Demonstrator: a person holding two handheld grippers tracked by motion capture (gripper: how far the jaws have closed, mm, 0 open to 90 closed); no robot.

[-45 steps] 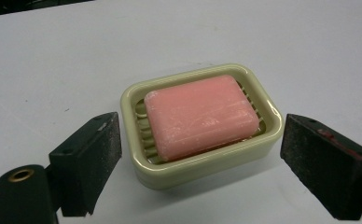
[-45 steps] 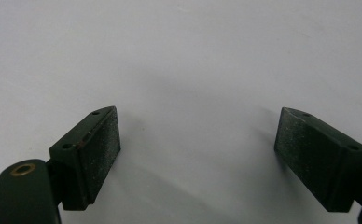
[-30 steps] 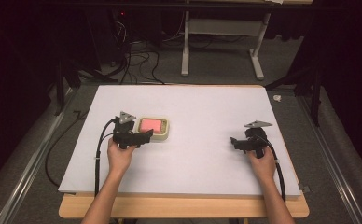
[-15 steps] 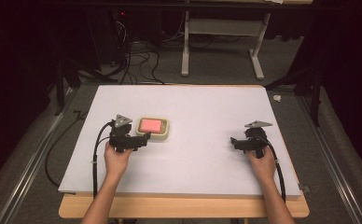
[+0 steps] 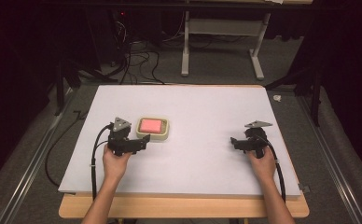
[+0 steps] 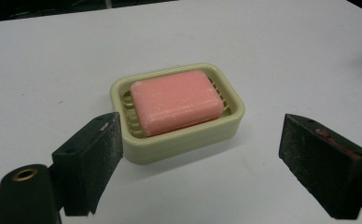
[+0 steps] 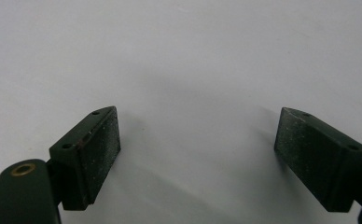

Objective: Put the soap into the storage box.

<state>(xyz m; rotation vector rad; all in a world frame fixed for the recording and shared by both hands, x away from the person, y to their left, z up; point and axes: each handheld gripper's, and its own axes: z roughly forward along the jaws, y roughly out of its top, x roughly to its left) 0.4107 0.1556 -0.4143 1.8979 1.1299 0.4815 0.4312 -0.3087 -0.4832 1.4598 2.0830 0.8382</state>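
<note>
1. Compared with one second earlier, the left gripper [image 5: 142, 140] had drawn back a little toward the person and to the left. It had stood right against the dish [image 5: 154, 129]; now its tips lay just short of the dish's near-left corner.
2. The right gripper [image 5: 235, 141] matched its earlier place, on the right part of the board [image 5: 207, 172], well apart from the dish.
3. The dish and the pink soap [image 5: 150, 124] in it had not shifted. They sat left of the board's middle.
4. In the left gripper view the jaws of the left gripper [image 6: 202, 154] stood wide apart and empty. The dish [image 6: 179, 142] sat ahead of them, between them in line but touching neither pad.
5. That view gave detail the high view lacked: the soap [image 6: 177, 101] lay flat on a slatted insert, turned slightly askew in the cream dish, and red marks showed on the right-hand pad.
6. In the right gripper view the right gripper [image 7: 198, 149] also stood wide and held nothing, with bare white board [image 7: 193, 70] under and ahead of it.
7. The high view alone showed the person's left hand [image 5: 115, 161] and right hand [image 5: 262, 161], the cables, the wooden table edge [image 5: 184, 207] and the dark floor with a desk frame behind.
</note>
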